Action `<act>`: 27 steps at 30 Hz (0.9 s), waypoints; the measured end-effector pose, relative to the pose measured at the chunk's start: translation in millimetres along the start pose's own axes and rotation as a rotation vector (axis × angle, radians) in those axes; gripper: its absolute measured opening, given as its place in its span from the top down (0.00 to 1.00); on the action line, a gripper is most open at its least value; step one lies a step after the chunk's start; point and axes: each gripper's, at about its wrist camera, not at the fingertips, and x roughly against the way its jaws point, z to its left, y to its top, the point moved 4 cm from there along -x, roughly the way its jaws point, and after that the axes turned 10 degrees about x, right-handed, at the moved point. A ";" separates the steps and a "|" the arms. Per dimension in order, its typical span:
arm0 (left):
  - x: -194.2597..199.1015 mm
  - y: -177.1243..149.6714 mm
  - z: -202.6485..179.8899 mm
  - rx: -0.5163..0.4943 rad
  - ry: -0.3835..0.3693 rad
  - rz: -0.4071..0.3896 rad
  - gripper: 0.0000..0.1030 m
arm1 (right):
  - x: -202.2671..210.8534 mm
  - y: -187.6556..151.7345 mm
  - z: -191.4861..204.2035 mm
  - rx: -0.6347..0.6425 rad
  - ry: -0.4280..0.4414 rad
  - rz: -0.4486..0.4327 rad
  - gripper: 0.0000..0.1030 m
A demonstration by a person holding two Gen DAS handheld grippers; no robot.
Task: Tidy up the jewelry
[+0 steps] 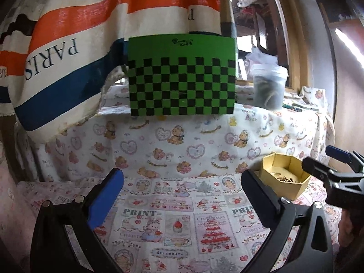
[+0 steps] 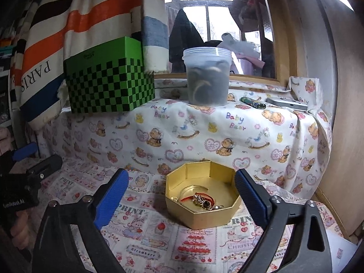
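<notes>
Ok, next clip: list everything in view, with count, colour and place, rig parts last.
gold box: one, octagonal, open, on the lower printed cloth
jewelry: small tangle, gold with a red cord, inside the gold box
green box: one, green with black checks, on the raised ledge
plastic tub: one, clear, lidded, dark contents, on the ledge
lighter: one, green, on the ledge
striped cloth: one, hanging behind
left gripper: fingers open, empty
right gripper: fingers open, empty

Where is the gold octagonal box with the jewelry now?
In the right wrist view, the gold box sits on the printed cloth, ahead of the open right gripper, below the plastic tub.
</notes>
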 end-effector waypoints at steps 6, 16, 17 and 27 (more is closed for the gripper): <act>1.2 0.4 3.7 0.009 0.039 -0.012 0.01 | 1.0 -0.2 -2.1 -0.006 -0.019 -0.002 0.00; 1.0 0.3 3.7 0.008 0.039 -0.008 0.01 | 4.4 1.1 1.8 0.020 -0.030 -0.018 0.00; 1.1 0.3 3.7 0.008 0.042 -0.009 0.01 | 4.5 1.0 1.5 0.019 -0.029 -0.018 0.00; 0.2 0.6 5.2 0.007 0.053 -0.007 0.01 | 4.3 0.5 -0.3 0.012 -0.033 -0.015 0.00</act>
